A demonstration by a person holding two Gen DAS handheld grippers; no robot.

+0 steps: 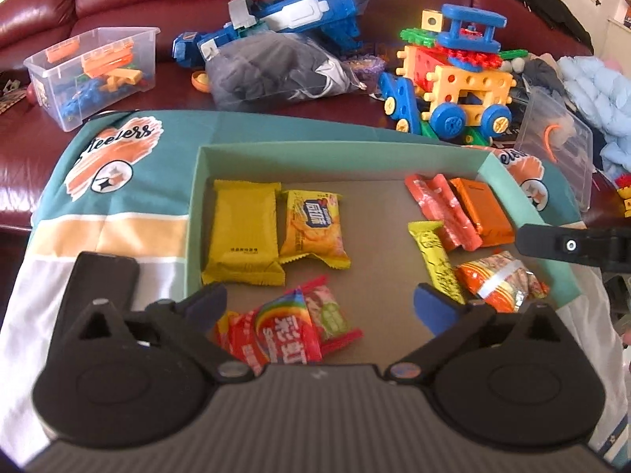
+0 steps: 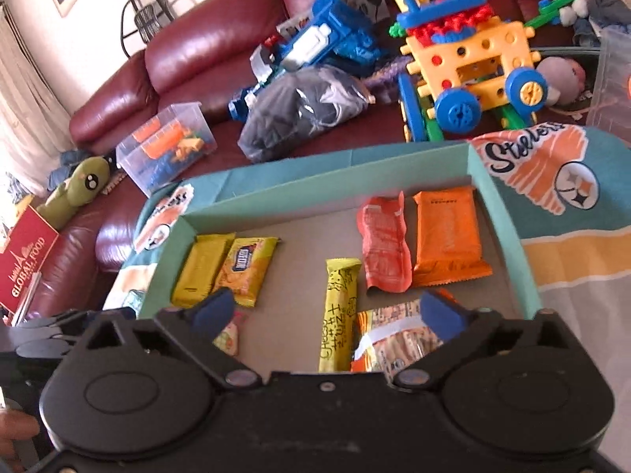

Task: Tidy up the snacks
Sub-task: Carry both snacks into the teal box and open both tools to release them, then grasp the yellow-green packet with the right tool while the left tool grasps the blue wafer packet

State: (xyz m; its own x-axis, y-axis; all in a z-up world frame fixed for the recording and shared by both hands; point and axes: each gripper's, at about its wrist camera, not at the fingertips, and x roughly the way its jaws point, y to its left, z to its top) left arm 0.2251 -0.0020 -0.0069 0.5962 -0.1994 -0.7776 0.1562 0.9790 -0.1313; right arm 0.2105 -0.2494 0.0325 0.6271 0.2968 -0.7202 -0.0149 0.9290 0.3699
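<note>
Teal cardboard forms the shallow box [image 1: 339, 149] that holds the snacks: two yellow packets [image 1: 244, 232] lie side by side at its left, a red wrapper [image 2: 384, 244] and an orange packet [image 2: 447, 236] at its right, and a yellow bar [image 2: 339, 311] stands between the groups. Left gripper [image 1: 319, 303] hangs over a rainbow candy bag [image 1: 292, 327] with fingers spread wide and gripping nothing. Right gripper [image 2: 327, 315] is likewise wide open and empty above the yellow bar and an orange noodle bag [image 2: 394, 335].

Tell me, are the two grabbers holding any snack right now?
No, nothing is held. The left gripper and the right gripper both stand wide open above the snacks in the green box, pads touching none.
</note>
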